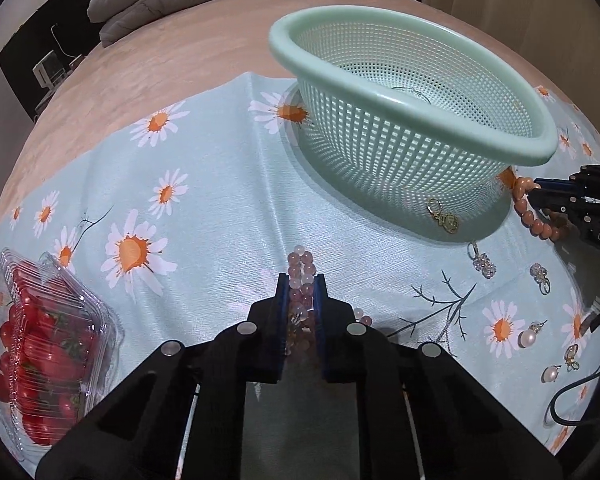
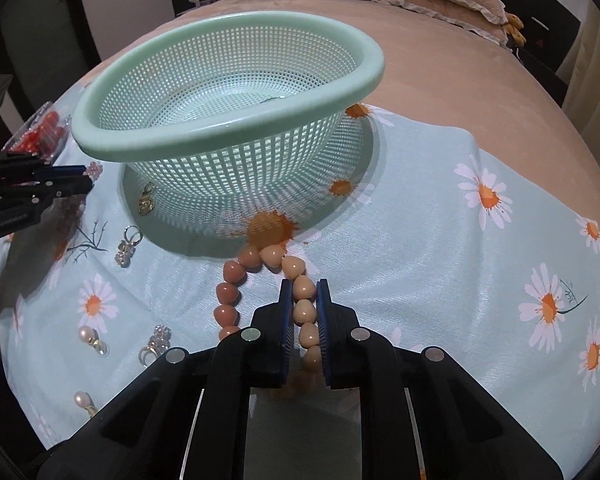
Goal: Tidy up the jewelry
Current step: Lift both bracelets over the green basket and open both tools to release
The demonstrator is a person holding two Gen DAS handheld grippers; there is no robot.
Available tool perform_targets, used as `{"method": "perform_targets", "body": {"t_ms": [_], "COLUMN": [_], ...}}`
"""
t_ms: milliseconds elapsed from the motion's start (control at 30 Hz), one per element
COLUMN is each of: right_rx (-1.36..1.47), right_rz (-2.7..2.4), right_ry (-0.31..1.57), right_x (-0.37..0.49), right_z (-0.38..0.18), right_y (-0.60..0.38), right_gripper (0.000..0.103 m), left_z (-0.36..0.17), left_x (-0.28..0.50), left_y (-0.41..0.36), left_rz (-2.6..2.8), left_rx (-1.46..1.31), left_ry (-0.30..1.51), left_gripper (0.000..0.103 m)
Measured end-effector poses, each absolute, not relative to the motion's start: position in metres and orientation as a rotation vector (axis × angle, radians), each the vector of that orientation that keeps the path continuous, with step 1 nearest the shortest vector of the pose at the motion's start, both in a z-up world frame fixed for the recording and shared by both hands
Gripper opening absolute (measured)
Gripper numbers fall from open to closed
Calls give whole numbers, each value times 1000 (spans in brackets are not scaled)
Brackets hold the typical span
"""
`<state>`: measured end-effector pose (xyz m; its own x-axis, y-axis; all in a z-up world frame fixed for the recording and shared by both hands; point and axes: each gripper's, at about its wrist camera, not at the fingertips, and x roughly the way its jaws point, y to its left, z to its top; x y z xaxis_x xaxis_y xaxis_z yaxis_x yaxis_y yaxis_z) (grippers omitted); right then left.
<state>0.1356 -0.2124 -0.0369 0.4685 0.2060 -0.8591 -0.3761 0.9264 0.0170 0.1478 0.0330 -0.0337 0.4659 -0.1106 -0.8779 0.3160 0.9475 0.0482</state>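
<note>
My left gripper (image 1: pixel 302 280) is shut on a pink bead bracelet (image 1: pixel 301 264), on the daisy cloth just in front of the mint green mesh basket (image 1: pixel 412 92). My right gripper (image 2: pixel 303 285) is shut on an orange heart-bead bracelet (image 2: pixel 256 264), also lying on the cloth in front of the basket (image 2: pixel 228 124). Each gripper shows in the other's view, the right one (image 1: pixel 534 192) at the far right, the left one (image 2: pixel 88 176) at the far left. The basket holds a thin ring-like piece (image 1: pixel 414 92).
Loose earrings lie on the cloth: a gold one (image 1: pixel 444 216) by the basket's base, crystal ones (image 1: pixel 482 262), pearl ones (image 1: pixel 528 336). A clear box of cherry tomatoes (image 1: pixel 40 344) sits at the left edge. A black cable (image 1: pixel 572 392) runs at the right.
</note>
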Motion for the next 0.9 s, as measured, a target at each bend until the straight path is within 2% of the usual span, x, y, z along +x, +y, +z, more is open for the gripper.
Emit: {"method": "perform_targets", "body": {"t_ms": [200, 233, 900], "right_rx": [-136, -119, 21], "right_rz": [421, 433, 574], "right_ry": [984, 977, 783], "right_x": [128, 128, 114], "right_z": [-22, -19, 41], "right_y": [-214, -216, -238], "right_gripper": [11, 11, 11], "left_z": [-23, -19, 37], "left_x": [144, 143, 142], "left_y": [35, 37, 58], "left_rz": [-278, -284, -295], "left_rx": [223, 212, 57], "left_ry": [1052, 1046, 969], "left_gripper": [11, 6, 6]}}
